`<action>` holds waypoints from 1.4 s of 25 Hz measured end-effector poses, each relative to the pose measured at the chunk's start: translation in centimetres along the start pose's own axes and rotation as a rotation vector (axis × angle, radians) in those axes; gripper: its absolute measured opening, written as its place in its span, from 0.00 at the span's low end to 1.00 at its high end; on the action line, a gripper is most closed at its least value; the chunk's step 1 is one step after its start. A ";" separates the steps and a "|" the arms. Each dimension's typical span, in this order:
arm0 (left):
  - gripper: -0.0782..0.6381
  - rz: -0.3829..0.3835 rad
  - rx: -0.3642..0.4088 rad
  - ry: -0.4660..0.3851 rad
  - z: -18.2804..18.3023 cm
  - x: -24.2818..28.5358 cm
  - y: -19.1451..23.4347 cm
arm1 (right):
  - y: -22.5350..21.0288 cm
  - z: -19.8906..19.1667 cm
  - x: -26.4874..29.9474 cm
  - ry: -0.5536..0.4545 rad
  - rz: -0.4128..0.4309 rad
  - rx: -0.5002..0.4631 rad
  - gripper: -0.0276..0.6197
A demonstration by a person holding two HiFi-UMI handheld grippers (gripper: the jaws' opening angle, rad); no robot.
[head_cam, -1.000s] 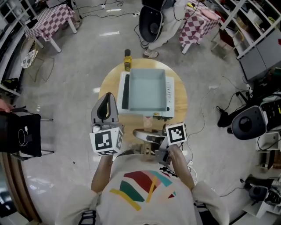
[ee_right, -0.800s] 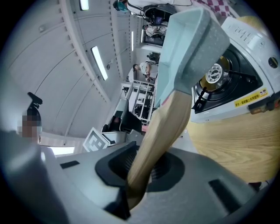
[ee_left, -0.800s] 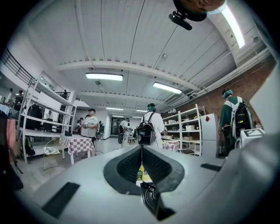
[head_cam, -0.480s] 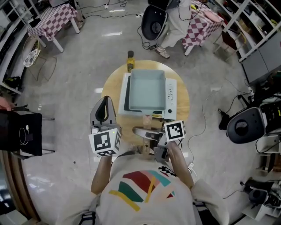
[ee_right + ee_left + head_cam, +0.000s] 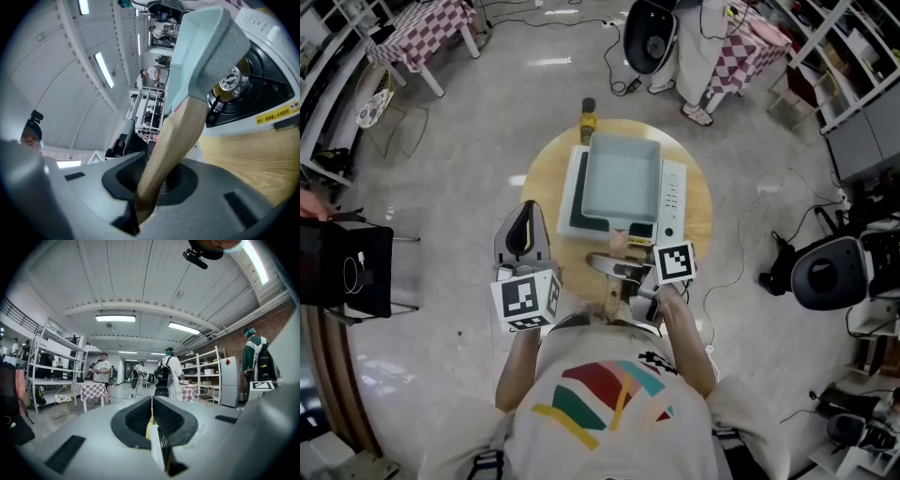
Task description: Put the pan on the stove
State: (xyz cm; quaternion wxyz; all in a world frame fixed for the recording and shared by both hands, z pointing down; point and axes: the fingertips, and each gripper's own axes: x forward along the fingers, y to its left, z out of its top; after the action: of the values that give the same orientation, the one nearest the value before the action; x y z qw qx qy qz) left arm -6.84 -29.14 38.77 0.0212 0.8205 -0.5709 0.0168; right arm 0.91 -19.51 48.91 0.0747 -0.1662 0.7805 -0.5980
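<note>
Head view: the pan is over the stove on the round bench. It should be held level and centred on the burner before it is released. The right gripper reaches forward from the near side. The left gripper hangs at the bench's left edge.

Left gripper view: fingers together, empty.

Right gripper view: fingers clamped on the pan's wooden handle.

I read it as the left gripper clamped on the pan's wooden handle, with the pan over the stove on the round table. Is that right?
Not quite: the right gripper is the one clamped on the wooden handle, as the right gripper view shows. The left gripper is shut on nothing. The pan is over the stove on the round table, as you said.
</note>
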 end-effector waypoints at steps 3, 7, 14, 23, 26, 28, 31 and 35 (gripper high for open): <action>0.12 0.012 0.000 0.016 -0.3 -0.1 0.2 | -0.9 0.1 0.2 0.011 -0.006 0.005 0.13; 0.12 0.021 0.006 0.022 -0.2 0.2 -0.2 | -1.3 0.4 0.6 0.019 0.009 -0.005 0.13; 0.12 0.029 0.010 0.029 -0.7 -0.4 0.2 | -2.8 0.3 1.5 0.005 0.006 0.037 0.13; 0.12 0.081 0.023 0.059 -1.6 -1.0 1.7 | -4.3 0.9 1.1 0.022 -0.018 0.007 0.14; 0.12 0.085 0.027 0.065 -1.8 -1.1 1.7 | -4.0 0.8 1.3 0.008 0.016 0.061 0.14; 0.12 0.090 0.038 0.068 -2.0 -1.1 1.8 | -4.3 1.0 1.1 0.009 0.008 0.042 0.14; 0.12 0.082 0.037 0.096 -2.4 -0.8 1.4 | -5.0 1.2 0.9 0.009 -0.020 0.042 0.14; 0.12 0.073 0.029 0.104 -2.8 -1.1 1.4 | -5.2 1.1 1.3 0.011 -0.014 0.003 0.14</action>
State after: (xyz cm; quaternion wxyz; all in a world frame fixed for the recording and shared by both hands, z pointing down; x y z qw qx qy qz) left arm -8.56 -28.42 41.48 0.0387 0.7974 -0.5982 0.0685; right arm 0.94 -22.17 53.67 0.0663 -0.1684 0.7787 -0.6007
